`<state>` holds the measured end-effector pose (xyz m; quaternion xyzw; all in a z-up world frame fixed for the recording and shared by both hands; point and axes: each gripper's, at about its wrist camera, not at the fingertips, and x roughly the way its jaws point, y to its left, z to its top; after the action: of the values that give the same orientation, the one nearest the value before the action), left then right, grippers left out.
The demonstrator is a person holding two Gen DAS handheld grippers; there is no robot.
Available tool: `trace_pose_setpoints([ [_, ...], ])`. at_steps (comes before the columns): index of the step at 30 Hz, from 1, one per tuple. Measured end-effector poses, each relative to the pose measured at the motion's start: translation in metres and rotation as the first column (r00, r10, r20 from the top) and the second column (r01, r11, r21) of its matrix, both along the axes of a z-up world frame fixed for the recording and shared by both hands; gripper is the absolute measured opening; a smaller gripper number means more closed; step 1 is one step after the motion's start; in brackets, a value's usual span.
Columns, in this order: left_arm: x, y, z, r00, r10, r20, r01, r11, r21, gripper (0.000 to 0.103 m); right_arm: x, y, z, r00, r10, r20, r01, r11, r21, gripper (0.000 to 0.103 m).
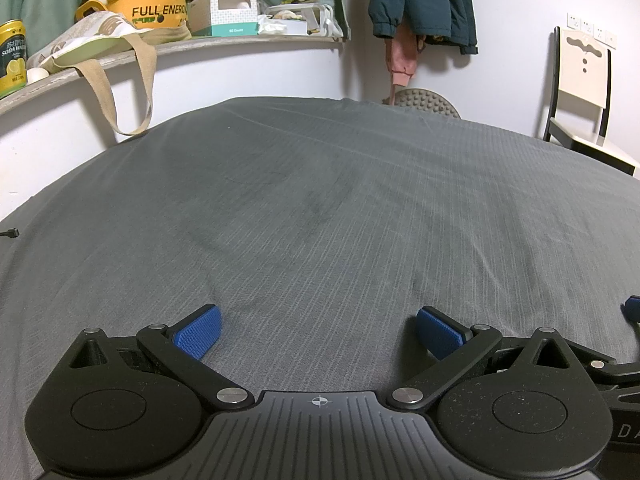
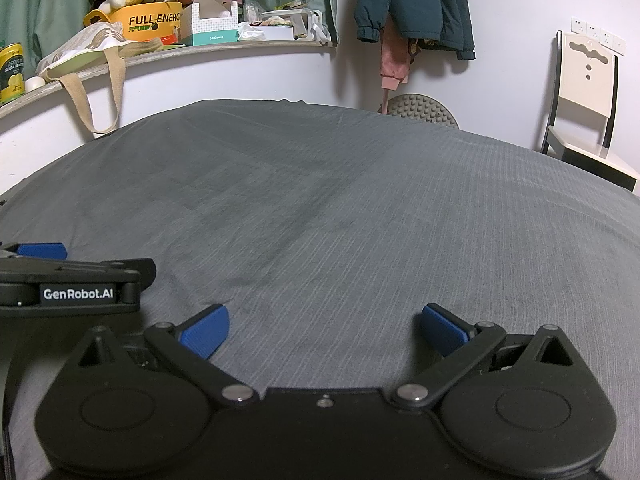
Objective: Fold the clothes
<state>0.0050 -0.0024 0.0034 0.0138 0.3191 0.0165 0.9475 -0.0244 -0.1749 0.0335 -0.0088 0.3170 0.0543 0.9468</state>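
Nearest the lens, our left gripper and right gripper hung side by side with jaws spread and empty over the grey sheet, no garment ahead of either, so we judged fetching one came first.

Open grey bedsheet ahead; cluttered shelf left, chair right

Matt grey ribbed cloth bedsheet
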Motion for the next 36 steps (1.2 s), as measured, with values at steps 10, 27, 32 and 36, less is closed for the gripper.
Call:
trace_pose_setpoints([
  [10,0.0002,0.0001,0.0,1.0,0.0,0.0,0.0,1.0,0.0,0.103,0.0,0.0003,0.0002,1.0,0.0,0.001,0.0,1.0,0.001,0.103],
  [27,0.0004,0.0,0.0,1.0,0.0,-0.001,0.0,1.0,0.001,0.103,-0.0009,-0.0002,0.0007,1.0,0.002,0.002,-0.002,1.0,0.002,0.103],
  [32,-0.0002,0.0,-0.0008,1.0,0.0,-0.001,0.0,1.0,-0.001,0.103,-0.0016,-0.0003,0.0013,1.0,0.007,-0.002,-0.007,1.0,-0.001,0.103],
  [36,0.0003,-0.0006,-0.0008,1.0,0.001,-0.001,-0.001,1.0,0.001,0.103,-0.0027,-0.0016,-0.0034,1.0,0.008,0.003,-0.008,1.0,0.002,0.103],
])
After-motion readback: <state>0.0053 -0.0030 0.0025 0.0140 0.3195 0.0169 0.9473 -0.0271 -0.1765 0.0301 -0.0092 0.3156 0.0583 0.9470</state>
